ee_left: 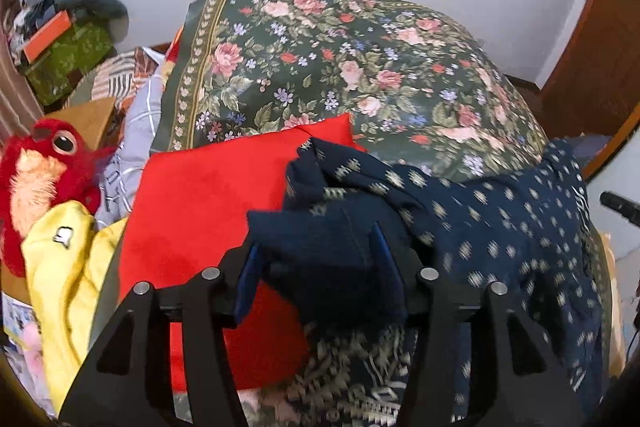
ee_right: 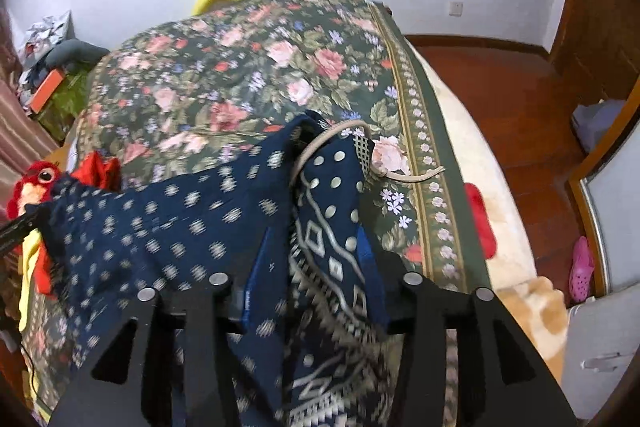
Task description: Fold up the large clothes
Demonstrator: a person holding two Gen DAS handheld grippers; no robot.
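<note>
The dark blue dotted garment (ee_left: 500, 227) is bunched between the left gripper (ee_left: 316, 259) fingers and the right gripper (ee_right: 308, 259) fingers. Only the right view shows its cord (ee_right: 332, 139).

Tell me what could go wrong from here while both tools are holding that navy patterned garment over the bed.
The beige drawstring trails loose across the floral bedspread; it may snag or end up inside the fold.

The left tool grips a bunched wad of the navy garment, not a clean edge, so the fold could come out lopsided.

The garment overlaps the red cloth and could drag it along.
</note>
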